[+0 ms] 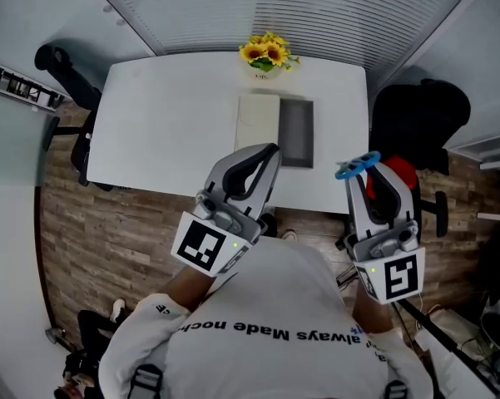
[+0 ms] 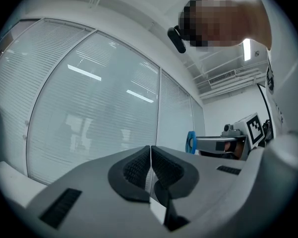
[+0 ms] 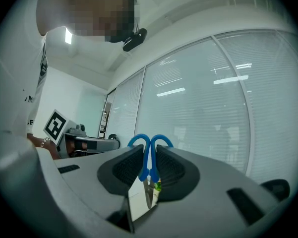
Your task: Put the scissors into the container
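Blue-handled scissors [image 1: 357, 166] stick out of my right gripper [image 1: 362, 178], which is shut on them; in the right gripper view the handles [image 3: 149, 148] rise between the pads and the blades point down. My left gripper [image 1: 268, 153] is shut with nothing between its pads [image 2: 149, 168], raised in front of the table's near edge. The container [image 1: 295, 131], a dark grey open box, lies on the white table [image 1: 166, 115] ahead of both grippers, its pale lid [image 1: 257, 122] beside it on the left. Both grippers tilt upward toward the blinds.
A pot of sunflowers [image 1: 266, 56] stands at the table's far edge. Black office chairs sit at the left [image 1: 66, 77] and right [image 1: 420, 123] of the table. Window blinds [image 1: 274, 7] run behind it. The floor is wood plank.
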`<control>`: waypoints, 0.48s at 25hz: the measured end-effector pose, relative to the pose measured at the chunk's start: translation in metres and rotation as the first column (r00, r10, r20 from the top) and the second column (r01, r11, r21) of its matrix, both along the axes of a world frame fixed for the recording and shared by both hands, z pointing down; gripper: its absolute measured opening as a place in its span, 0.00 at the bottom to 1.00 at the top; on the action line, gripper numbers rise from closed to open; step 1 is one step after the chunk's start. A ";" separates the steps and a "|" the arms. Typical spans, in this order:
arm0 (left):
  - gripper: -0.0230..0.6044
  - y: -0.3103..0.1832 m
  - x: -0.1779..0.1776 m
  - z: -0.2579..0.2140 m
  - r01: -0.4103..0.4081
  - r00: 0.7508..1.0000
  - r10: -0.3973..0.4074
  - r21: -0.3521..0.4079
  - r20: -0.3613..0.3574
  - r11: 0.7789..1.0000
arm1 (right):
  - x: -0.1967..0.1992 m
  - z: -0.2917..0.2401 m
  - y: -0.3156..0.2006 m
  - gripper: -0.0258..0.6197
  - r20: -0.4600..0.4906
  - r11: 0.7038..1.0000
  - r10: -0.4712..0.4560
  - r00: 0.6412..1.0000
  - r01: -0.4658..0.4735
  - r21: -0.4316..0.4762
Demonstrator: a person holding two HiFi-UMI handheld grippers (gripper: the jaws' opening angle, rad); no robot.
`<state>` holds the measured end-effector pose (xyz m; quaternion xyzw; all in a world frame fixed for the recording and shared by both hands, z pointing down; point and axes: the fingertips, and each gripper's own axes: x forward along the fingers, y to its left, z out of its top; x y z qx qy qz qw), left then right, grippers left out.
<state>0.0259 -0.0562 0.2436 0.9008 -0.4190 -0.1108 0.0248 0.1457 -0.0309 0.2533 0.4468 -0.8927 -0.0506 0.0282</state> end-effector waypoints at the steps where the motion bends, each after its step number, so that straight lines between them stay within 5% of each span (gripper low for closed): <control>1: 0.07 -0.005 -0.004 0.001 -0.001 1.000 0.001 -0.002 -0.001 1.000 | -0.004 0.001 -0.005 0.18 -0.001 1.000 0.001 1.000 -0.001 -0.002; 12: 0.07 -0.043 -0.034 0.013 -0.025 1.000 0.025 -0.014 -0.004 1.000 | -0.034 0.003 -0.043 0.18 -0.017 1.000 0.016 1.000 -0.016 -0.012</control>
